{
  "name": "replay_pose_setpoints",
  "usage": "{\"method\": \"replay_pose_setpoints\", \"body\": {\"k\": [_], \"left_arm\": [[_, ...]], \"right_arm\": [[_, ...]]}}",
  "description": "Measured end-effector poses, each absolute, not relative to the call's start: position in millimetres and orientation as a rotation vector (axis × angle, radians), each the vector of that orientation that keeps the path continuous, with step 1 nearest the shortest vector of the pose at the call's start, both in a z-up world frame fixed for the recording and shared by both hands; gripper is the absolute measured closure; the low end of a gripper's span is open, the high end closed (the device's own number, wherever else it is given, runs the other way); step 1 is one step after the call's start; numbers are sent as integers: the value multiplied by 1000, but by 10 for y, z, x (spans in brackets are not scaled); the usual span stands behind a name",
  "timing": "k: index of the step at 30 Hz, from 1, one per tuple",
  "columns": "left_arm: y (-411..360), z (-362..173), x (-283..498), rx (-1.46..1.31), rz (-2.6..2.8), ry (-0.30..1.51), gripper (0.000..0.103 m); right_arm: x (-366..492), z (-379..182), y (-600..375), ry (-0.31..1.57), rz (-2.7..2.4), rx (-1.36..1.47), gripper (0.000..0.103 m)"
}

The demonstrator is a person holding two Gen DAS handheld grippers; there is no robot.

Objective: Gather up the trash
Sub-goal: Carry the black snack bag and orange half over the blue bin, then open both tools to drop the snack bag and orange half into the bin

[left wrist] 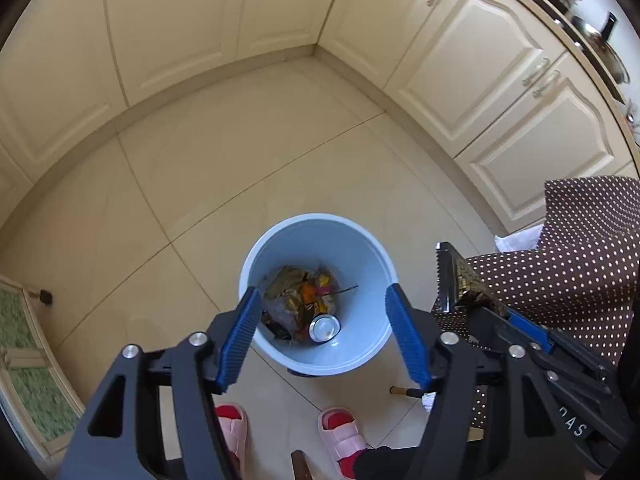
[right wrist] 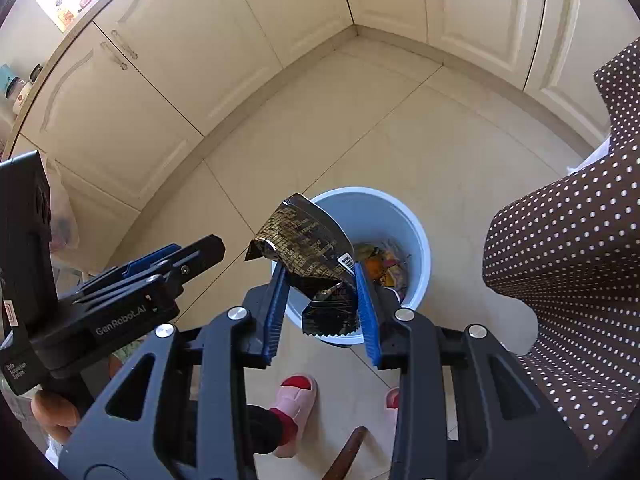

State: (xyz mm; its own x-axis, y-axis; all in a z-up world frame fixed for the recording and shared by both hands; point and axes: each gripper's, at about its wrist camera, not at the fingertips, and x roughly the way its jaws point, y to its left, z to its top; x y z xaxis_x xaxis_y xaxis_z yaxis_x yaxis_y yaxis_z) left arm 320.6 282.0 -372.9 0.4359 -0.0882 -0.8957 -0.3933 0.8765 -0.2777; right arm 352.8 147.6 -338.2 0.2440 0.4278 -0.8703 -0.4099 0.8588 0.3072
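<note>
A pale blue trash bin [left wrist: 320, 222] stands on the tiled floor, holding crumpled wrappers and a silver can [left wrist: 325, 328]. My left gripper [left wrist: 322, 292] hangs right over the bin's mouth, open, with nothing between its blue pads. My right gripper [right wrist: 320, 270] is shut on a black-and-gold snack wrapper [right wrist: 308, 236], held above the near left rim of the bin [right wrist: 384, 200]. That wrapper [left wrist: 460, 280] also shows in the left wrist view, to the right of the bin. The left gripper [right wrist: 208, 250] appears side-on at the left of the right wrist view.
Cream cabinets [left wrist: 168, 32] line the corner behind the bin. A brown polka-dot cloth [right wrist: 568, 264] hangs close on the right. A person's pink slippers [left wrist: 344, 436] stand just in front of the bin. A green mat [left wrist: 28, 380] lies at far left.
</note>
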Motion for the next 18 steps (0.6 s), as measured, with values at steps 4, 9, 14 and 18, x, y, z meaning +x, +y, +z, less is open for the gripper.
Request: {"method": "replay_pose_setpoints", "body": {"k": [4, 9, 14, 18], "left_arm": [[2884, -3742, 3162, -516, 213, 1104, 39], [2956, -3731, 3143, -539, 227, 1089, 39], [3031, -3697, 3082, -575, 225, 1063, 39], [3068, -3694, 3056, -584, 229, 1060, 38]], "right_arm": [[3551, -3434, 1525, 1197, 573, 16, 70], [3588, -3439, 1593, 1187, 573, 31, 70], [3676, -3366, 1700, 1158, 570, 38, 65], [3706, -3283, 1742, 1132, 566, 49, 59]]}}
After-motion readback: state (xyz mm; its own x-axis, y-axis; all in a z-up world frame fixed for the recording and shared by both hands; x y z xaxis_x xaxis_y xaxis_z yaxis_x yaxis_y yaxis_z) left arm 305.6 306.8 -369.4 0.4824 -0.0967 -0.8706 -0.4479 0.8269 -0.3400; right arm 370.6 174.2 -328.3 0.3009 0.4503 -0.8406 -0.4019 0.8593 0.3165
